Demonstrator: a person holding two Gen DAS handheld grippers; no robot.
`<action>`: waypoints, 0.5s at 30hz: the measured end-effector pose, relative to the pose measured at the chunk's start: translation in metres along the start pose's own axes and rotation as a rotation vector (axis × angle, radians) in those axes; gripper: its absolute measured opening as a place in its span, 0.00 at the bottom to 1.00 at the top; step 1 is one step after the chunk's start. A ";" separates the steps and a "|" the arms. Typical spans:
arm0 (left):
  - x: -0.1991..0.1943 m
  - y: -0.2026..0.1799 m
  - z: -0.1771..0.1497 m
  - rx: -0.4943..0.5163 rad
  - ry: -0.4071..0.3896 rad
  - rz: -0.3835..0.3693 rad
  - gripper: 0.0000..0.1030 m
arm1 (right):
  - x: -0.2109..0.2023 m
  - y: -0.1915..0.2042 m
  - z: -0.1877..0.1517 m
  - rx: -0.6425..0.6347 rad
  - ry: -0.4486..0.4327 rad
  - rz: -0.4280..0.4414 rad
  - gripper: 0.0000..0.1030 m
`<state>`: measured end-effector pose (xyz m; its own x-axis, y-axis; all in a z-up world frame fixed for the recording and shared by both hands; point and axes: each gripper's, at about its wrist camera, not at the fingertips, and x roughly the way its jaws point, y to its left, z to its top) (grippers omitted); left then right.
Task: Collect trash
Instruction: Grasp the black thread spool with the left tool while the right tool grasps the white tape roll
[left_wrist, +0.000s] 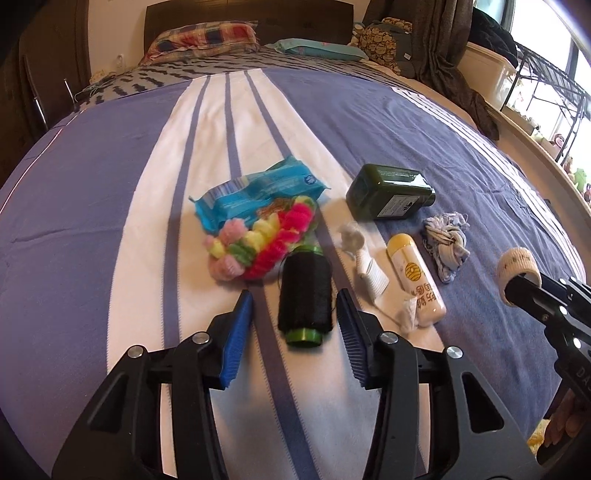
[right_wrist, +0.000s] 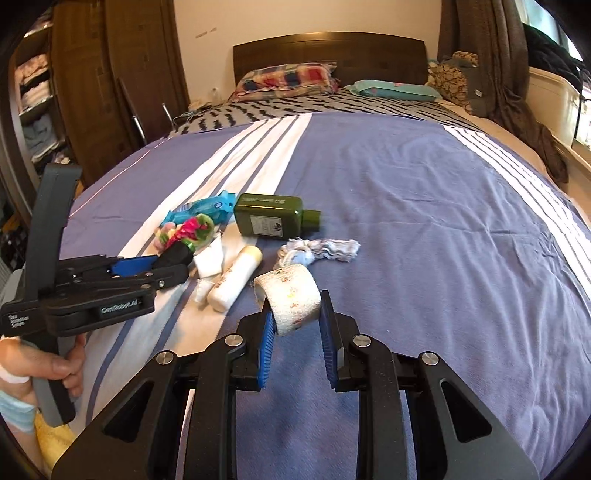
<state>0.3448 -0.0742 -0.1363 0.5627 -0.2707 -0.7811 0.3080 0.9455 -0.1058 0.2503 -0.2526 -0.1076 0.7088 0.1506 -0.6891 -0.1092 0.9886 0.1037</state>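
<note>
Several items lie on the striped bed. My left gripper (left_wrist: 294, 301) is open, its blue pads on either side of a black thread spool (left_wrist: 304, 297) with green ends. Beyond it lie a colourful pom-pom bundle (left_wrist: 255, 236) and a blue wrapper (left_wrist: 255, 190). To the right are white paper scraps (left_wrist: 365, 258), a white tube with a yellow cap (left_wrist: 415, 282), a dark green bottle (left_wrist: 389, 192) and a tangled cloth wad (left_wrist: 445, 236). My right gripper (right_wrist: 297, 308) is shut on a cream bandage roll (right_wrist: 291, 297), held just above the blanket.
The blue and white striped blanket (right_wrist: 424, 206) covers the bed. Pillows (right_wrist: 288, 79) and a headboard are at the far end. A wardrobe (right_wrist: 92, 92) stands to the left, and curtains and a window rack (left_wrist: 546, 92) to the right.
</note>
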 end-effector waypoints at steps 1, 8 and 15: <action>0.001 -0.001 0.000 0.001 0.002 -0.005 0.32 | -0.001 0.000 -0.001 0.001 0.002 -0.002 0.23; -0.019 -0.001 -0.017 -0.002 -0.001 -0.019 0.24 | -0.018 0.000 -0.012 0.012 -0.004 -0.002 0.23; -0.076 -0.011 -0.059 0.013 -0.055 0.016 0.24 | -0.053 0.011 -0.031 0.003 -0.036 -0.009 0.23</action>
<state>0.2535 -0.0536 -0.1121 0.6088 -0.2658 -0.7475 0.3088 0.9473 -0.0853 0.1906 -0.2502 -0.0922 0.7343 0.1412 -0.6639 -0.1003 0.9900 0.0996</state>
